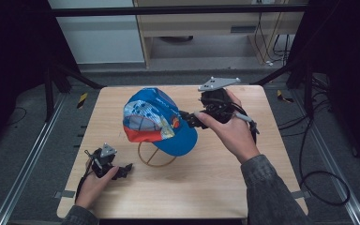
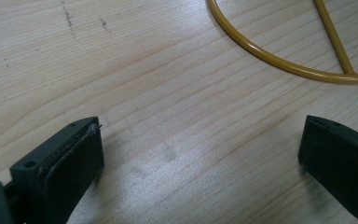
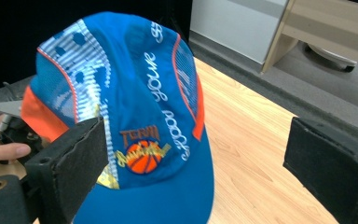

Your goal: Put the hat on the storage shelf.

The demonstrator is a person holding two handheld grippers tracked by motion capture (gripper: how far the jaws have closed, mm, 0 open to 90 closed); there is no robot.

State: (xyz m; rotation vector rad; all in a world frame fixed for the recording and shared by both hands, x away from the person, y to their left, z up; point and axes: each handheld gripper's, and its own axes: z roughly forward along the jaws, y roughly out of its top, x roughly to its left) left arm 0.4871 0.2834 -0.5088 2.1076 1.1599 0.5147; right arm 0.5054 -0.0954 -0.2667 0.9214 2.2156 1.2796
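Observation:
A blue cap with orange trim and a basketball patch sits on a yellow wire stand at the middle of the wooden table. My right gripper is level at the cap's right side, by the brim. In the right gripper view its jaws stand wide open; the cap lies just ahead, nearer the left jaw, and neither pad presses on it. My left gripper rests low at the table's front left, open over bare wood. The stand's base ring lies just beyond it.
Metal rails run along the floor on both sides of the table. Cables loop on the floor at the right. A pale cabinet stands behind the table's far edge.

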